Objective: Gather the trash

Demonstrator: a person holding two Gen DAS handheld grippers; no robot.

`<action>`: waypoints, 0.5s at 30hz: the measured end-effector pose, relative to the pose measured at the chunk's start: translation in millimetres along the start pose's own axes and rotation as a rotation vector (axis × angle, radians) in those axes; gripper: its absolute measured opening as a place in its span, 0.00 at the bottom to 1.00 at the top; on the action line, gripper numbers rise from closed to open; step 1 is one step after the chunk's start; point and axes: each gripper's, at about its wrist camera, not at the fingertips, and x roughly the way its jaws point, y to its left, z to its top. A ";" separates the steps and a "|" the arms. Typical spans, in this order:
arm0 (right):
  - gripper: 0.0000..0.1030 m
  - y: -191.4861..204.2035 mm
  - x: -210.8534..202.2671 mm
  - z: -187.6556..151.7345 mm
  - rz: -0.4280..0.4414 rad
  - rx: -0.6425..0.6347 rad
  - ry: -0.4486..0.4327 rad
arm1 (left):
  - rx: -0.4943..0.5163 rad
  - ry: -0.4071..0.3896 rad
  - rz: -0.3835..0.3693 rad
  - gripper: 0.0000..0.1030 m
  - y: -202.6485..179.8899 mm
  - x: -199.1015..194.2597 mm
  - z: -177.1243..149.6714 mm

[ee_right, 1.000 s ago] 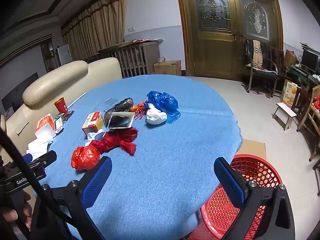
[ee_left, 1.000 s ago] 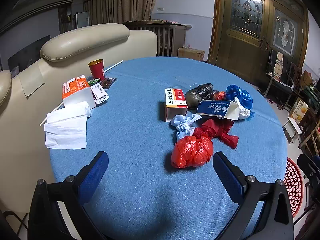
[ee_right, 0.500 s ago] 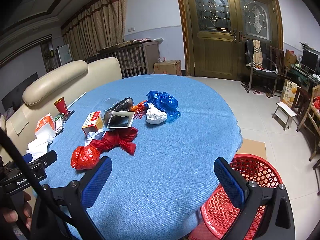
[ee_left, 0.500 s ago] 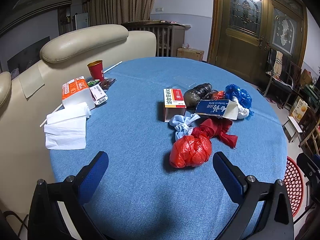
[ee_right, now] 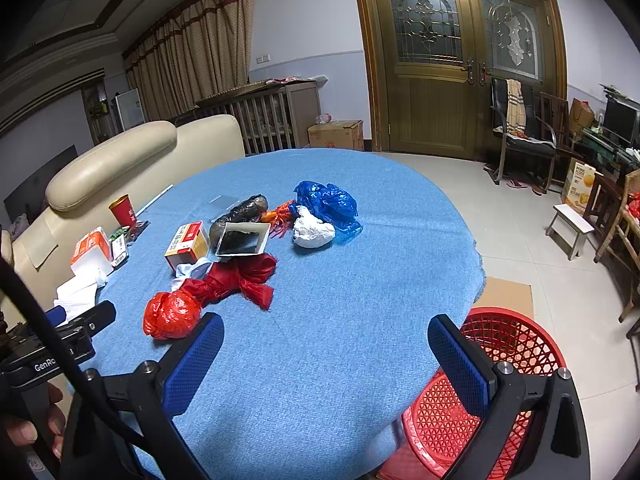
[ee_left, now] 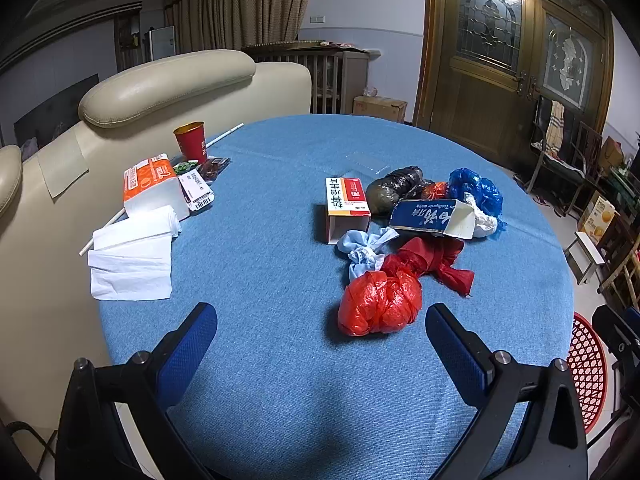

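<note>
1. At the left edge of the round table under a blue cloth (ee_left: 280,360) lie folded white paper tissues (ee_left: 132,256), an orange-and-white tissue pack (ee_left: 154,190) and a red paper cup (ee_left: 191,146); these look light and easily nipped.
2. The left gripper (ee_left: 320,344) hangs over the near cloth with its blue pads spread wide, holding nothing.
3. Just ahead of it, slightly right, sits a knotted red plastic bag, balled up (ee_left: 380,304). I judge it soft, light and slick, so the jaws should close across the bulge or on the twisted neck toward the darker red plastic bag with tied ears (ee_left: 432,256).
4. Behind lie a crumpled pale-blue rag (ee_left: 362,246), a white-and-red cardboard box (ee_left: 347,208), a dark wrapped bundle (ee_left: 394,192), an open blue toothpaste carton (ee_left: 428,220) and a crumpled blue plastic bag (ee_left: 476,192); the boxes look stiff but crushable.
5. The right gripper (ee_right: 326,356) is likewise spread and empty, above the table's near right edge.
6. A red plastic lattice basket (ee_right: 508,344) stands on the floor beside the table.
</note>
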 end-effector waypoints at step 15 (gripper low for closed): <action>1.00 0.5 0.6 -0.9 0.003 -0.002 0.005 | 0.006 0.001 -0.004 1.00 -3.3 0.6 1.1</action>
